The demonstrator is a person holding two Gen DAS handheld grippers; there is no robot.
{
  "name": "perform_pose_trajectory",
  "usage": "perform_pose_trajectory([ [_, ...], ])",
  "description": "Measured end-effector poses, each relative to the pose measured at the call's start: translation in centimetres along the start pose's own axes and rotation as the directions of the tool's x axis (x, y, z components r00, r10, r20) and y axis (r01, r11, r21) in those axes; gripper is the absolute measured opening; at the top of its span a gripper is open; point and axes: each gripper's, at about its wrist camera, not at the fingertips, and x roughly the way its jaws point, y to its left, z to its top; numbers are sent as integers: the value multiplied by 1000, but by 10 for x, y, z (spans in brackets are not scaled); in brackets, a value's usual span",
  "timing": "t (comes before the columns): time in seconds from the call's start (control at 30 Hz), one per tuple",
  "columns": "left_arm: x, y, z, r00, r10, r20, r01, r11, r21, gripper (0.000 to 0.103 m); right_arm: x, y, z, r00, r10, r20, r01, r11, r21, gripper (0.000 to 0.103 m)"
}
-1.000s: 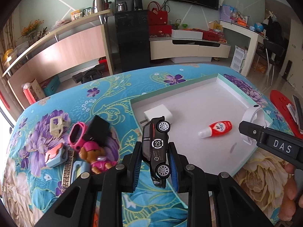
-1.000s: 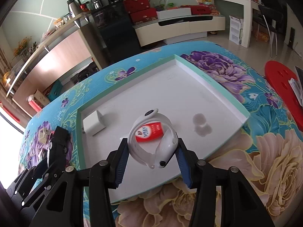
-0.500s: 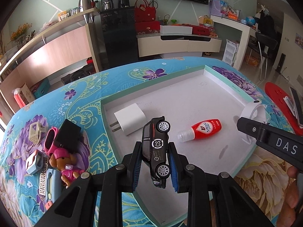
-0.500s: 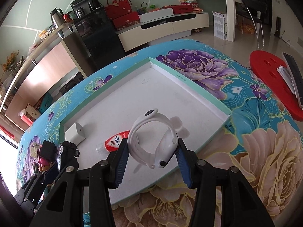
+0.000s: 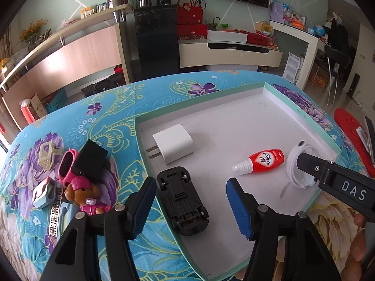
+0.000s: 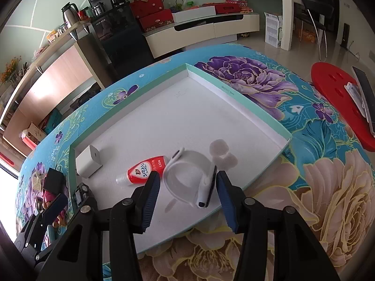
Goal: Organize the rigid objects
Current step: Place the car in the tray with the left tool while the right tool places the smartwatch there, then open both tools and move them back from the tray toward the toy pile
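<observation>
1. Between my left gripper's [image 5: 191,202] blue pads, the black toy car [image 5: 182,203] is lying upside down, chassis up, on the white floor of the tray [image 5: 302,117] by its near-left rim; my jaws have just been opening and are now standing spread, with the left pad just beside the car and the right pad well clear of it.
2. Over on my right gripper [image 6: 187,195], the pads are flanking a white wristband [image 6: 186,178] that has a dark-faced module; the right pad is sitting against the module, but I cannot tell whether the left pad is touching the band, so I cannot tell if I am pinching it.
3. Just beyond the band, a red squeeze bottle [image 6: 144,169] with a clear nozzle is lying on its side on the tray floor.
4. Further left in the tray, a white plug-in charger [image 5: 173,143] is resting with its prongs pointing toward the left rim.
5. Outside the tray, on the flowered blue tablecloth [image 5: 112,112], a pile is waiting: a black adapter [image 5: 90,160], a pink watch [image 5: 66,166], a brown toy bear in pink [image 5: 85,197], a beige hair clip [image 5: 48,155] and a pale blue case [image 5: 43,193].
</observation>
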Motion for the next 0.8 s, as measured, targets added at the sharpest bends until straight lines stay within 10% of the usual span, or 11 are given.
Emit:
perform_pose_trajectory([
  [0.33,-2,23,-1,999,36,-7,-36,997,-67,95,5,0,-1,1000,-9,-9,9,1000,5,76],
  [0.8,-9,66,-6,992,121,-21,-123,975,-183,103,-1,18,-2,1000,18,14,-18,999,-51,89],
])
